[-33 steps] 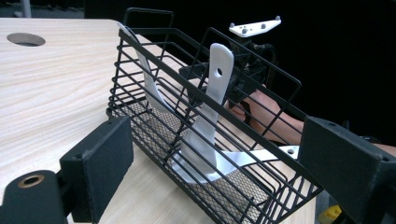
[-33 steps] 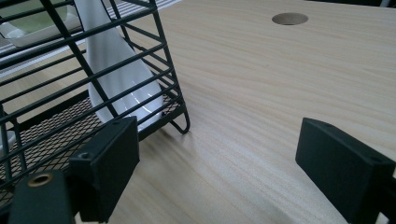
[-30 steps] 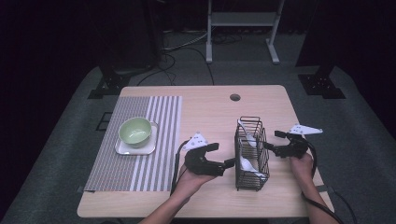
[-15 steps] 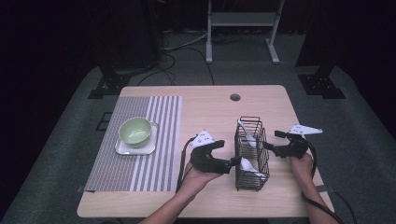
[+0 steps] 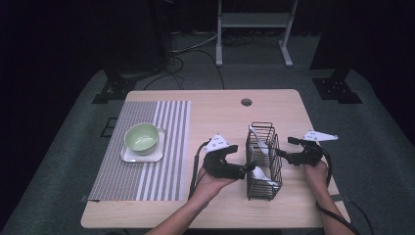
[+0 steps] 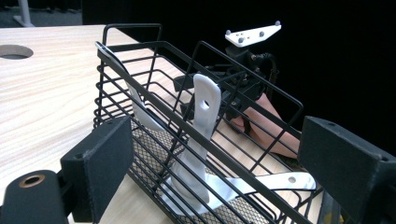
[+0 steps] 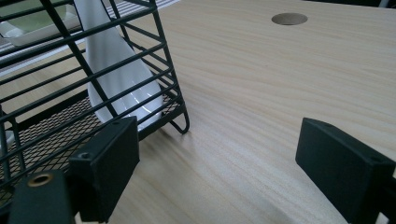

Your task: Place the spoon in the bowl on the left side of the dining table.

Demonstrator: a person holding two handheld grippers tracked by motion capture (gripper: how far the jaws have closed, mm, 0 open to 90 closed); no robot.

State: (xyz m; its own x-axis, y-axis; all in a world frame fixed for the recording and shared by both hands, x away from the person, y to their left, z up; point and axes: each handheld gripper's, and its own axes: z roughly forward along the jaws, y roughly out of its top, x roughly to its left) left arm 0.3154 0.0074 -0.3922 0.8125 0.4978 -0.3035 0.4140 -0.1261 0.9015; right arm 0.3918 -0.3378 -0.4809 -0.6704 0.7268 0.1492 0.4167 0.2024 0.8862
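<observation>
Left gripper view: spread left tongs flank black wire basket holding glossy white spoons; right tongs spread.

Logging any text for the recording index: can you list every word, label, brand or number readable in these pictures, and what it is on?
None can be read.
The wire basket, the white spoons in it, the green bowl, its plate, the striped mat and the wooden table carry no print.
The left gripper and right gripper bear no visible marking.
</observation>
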